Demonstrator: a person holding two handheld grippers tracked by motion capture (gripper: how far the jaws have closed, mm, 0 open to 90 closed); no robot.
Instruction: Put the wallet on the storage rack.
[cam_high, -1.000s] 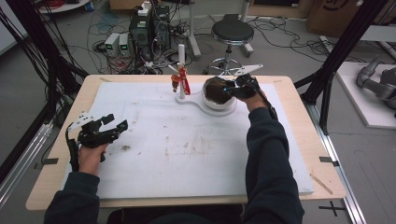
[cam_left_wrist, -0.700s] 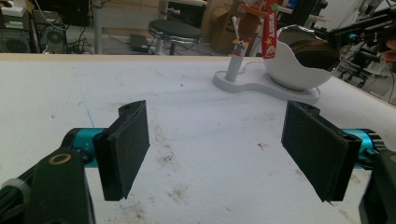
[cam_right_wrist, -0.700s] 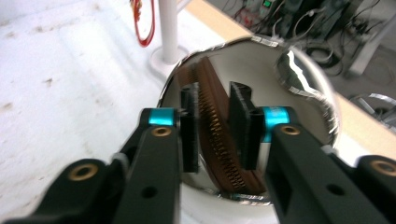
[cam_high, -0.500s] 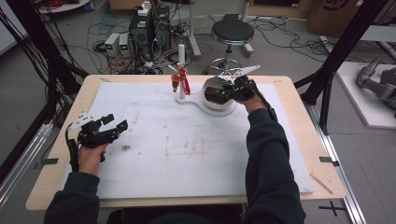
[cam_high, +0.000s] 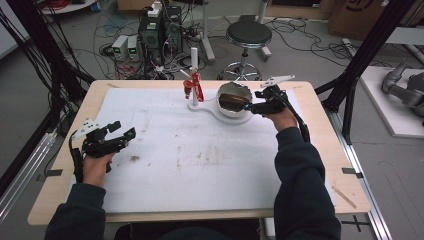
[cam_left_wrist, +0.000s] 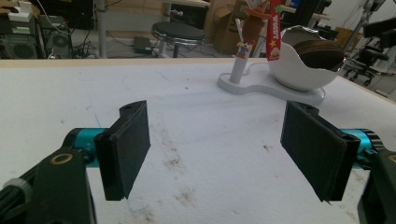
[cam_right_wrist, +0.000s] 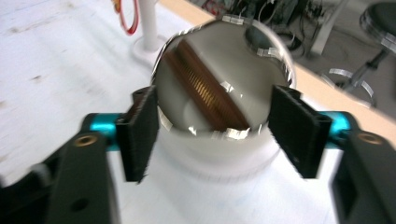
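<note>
1 red tag (cam_left_wrist: 274, 29) by white bowl (cam_left_wrist: 299, 74); lettering unreadable.

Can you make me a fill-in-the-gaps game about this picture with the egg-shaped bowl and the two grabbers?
1. The brown ridged thing lies inside the white egg-shaped ____.
2. The right gripper, whose jaws have just been opening, hovers beside that bowl with its jaws ____.
3. The left gripper holds ____ between its black pads.
4. A red strap hangs from the thin white ____.

Missing words: bowl; open; nothing; post
</note>
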